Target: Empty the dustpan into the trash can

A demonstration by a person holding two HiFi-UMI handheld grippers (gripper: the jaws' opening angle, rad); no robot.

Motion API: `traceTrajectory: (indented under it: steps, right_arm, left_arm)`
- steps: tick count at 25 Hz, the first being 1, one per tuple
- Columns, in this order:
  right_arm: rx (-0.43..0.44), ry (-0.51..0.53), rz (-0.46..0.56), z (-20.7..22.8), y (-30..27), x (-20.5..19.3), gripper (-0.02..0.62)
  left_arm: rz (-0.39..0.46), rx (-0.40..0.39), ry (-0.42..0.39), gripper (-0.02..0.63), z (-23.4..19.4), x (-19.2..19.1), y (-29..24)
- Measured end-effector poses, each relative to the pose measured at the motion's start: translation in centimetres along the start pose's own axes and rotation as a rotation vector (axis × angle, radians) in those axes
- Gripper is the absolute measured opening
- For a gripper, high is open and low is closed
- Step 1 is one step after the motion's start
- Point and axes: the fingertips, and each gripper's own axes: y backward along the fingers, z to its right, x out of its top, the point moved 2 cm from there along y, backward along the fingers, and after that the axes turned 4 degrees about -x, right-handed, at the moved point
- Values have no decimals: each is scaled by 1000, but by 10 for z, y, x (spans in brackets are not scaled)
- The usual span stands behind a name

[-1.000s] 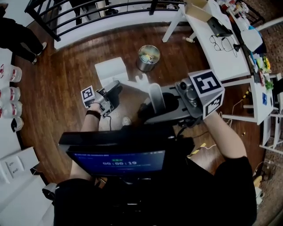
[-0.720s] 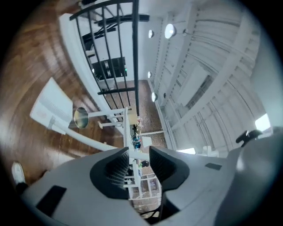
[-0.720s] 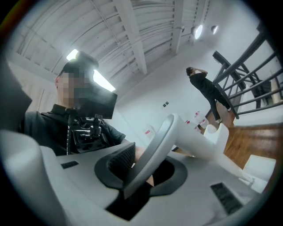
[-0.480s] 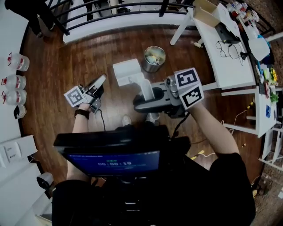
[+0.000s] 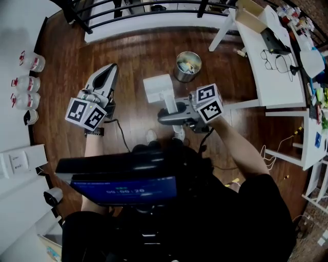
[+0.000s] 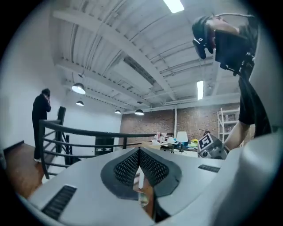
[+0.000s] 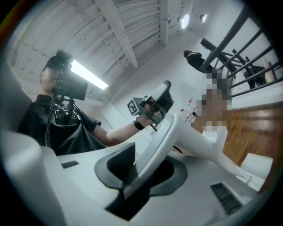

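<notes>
Dustpan (image 5: 158, 88) (the white one with the long handle) is in the right gripper (image 5: 166, 116). The jaws are clamped on the handle, and the right gripper view shows the pads squeezing it from both sides, with the handle running out between them to the pan end. From the head view, the pan end sits just to the near left of the metal trash can (image 5: 187, 66), close to it but not over the opening. The can stands on the wood floor (image 5: 133, 56) with some scraps showing inside.

The left gripper (image 5: 111, 69) is off to the left, well apart from the dustpan. Its fingers are pressed together with nothing between them, which is pretty obvious in the left gripper view, where the two pads meet in a line. It points toward the far black railing (image 5: 154, 7). A white table (image 5: 266, 77) is over on the right.
</notes>
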Motion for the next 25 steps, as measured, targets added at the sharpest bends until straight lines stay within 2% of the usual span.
traceTrajectory:
  steps: [3, 7, 15, 25]
  right_arm:
    - [0, -18, 11, 20, -4, -18, 101]
    - [-1, -51, 52, 47, -10, -34, 101]
    - [-27, -142, 27, 101, -16, -68, 100]
    - [-21, -264, 56, 130, -14, -93, 91]
  left_arm:
    - [-2, 52, -106, 0, 3, 26, -8]
    - [-29, 104, -173, 0, -3, 38, -10]
    - [-19, 201, -207, 0, -5, 43, -1]
    - [38, 227, -202, 0, -18, 70, 14]
